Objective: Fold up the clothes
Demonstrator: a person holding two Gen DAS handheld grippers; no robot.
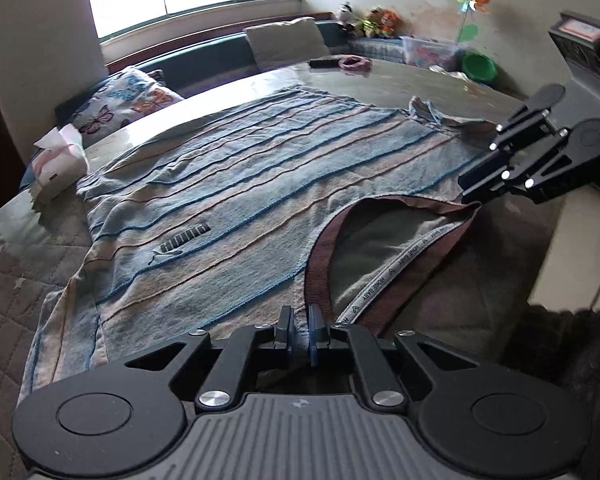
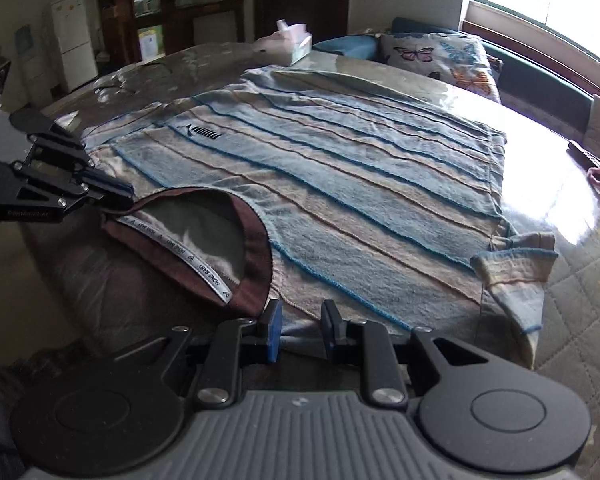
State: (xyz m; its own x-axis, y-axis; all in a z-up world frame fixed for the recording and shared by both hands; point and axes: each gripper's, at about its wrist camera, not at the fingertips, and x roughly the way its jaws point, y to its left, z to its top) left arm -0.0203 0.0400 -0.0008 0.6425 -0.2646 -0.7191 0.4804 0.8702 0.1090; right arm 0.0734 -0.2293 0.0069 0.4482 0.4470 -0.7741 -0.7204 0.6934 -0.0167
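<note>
A blue and beige striped T-shirt (image 1: 236, 184) with a brown collar (image 1: 320, 256) lies flat on the table, collar toward me; it also shows in the right wrist view (image 2: 340, 184). My left gripper (image 1: 301, 332) is shut on the shirt's shoulder edge beside the collar; it shows in the right wrist view (image 2: 112, 196) at the collar's left end. My right gripper (image 2: 300, 328) has its jaws a little apart, with the other shoulder edge between them; it also shows in the left wrist view (image 1: 476, 188). One sleeve (image 2: 516, 272) is folded under at the right.
The shirt rests on a glossy table (image 1: 400, 76) with a quilted cover (image 2: 580, 320) near me. A tissue box (image 1: 56, 168) stands at one corner. A remote (image 1: 324, 63) and a pink hair tie (image 1: 354, 63) lie at the far side. A bench with cushions (image 1: 120, 104) runs under the window.
</note>
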